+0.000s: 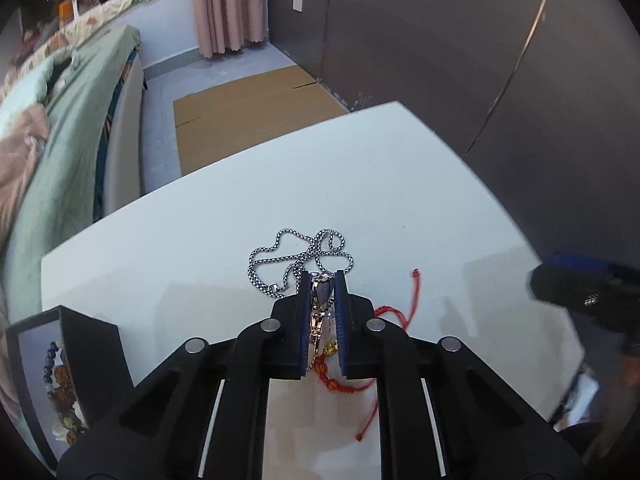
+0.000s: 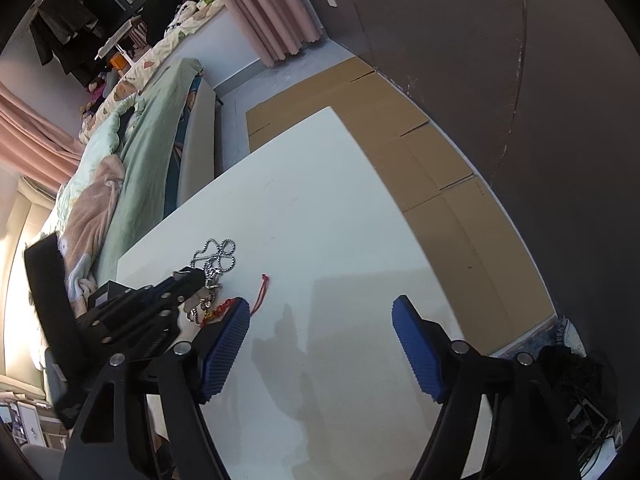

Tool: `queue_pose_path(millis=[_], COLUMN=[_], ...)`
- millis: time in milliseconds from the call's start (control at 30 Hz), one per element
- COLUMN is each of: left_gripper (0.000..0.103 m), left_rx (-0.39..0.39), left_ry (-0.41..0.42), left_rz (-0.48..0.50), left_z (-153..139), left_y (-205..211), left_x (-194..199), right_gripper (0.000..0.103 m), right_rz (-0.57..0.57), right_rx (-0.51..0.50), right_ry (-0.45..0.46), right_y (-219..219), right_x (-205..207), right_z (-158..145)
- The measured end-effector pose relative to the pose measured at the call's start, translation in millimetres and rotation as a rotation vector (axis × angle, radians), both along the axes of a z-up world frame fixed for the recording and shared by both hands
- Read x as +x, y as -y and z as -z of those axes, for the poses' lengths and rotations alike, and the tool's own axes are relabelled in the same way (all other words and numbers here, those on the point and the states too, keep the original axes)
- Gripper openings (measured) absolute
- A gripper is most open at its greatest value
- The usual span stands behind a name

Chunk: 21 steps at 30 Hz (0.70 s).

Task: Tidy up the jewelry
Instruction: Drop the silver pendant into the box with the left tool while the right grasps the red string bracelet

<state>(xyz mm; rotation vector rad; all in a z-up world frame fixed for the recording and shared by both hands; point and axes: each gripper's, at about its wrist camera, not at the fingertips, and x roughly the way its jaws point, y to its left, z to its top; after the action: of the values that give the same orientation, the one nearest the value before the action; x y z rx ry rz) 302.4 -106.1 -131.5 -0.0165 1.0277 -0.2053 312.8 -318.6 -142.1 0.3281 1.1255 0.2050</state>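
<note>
My left gripper [image 1: 323, 276] is shut on the pendant [image 1: 322, 294] of a silver chain necklace [image 1: 298, 260], whose chain lies coiled on the white table [image 1: 360, 184] just beyond the fingertips. A red cord bracelet [image 1: 394, 312] with orange beads lies under and right of the jaws. In the right wrist view the left gripper [image 2: 192, 276] holds the necklace [image 2: 218, 256] at the left, beside the red cord [image 2: 262, 292]. My right gripper [image 2: 320, 304] is open and empty above the bare table [image 2: 320, 184].
An open black jewelry box [image 1: 52, 368] with bead bracelets stands at the table's left front corner. A bed with green bedding [image 1: 64, 128] lies left of the table. Flattened cardboard [image 2: 440, 168] covers the floor beyond and right of the table. A dark wall [image 1: 440, 32] is behind.
</note>
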Motion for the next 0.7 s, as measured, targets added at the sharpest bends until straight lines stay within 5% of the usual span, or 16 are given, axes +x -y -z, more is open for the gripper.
queue_pose_path(millis=[200,700], left_gripper=[0.012,0.012], left_rx=[-0.124,-0.161], left_ry=[-0.003,0.028], left_rz=[-0.016,-0.041], left_z=[-17,-34], left_y=[-23,-59], left_x=[-5,-21], right_gripper=[0.067,0.039], right_rz=[-0.025,-0.118], right_rx=[0.021,-0.033], right_ry=[-0.01,-0.085], right_y=[-15,-71], right_x=[3,10], right_z=[3,29])
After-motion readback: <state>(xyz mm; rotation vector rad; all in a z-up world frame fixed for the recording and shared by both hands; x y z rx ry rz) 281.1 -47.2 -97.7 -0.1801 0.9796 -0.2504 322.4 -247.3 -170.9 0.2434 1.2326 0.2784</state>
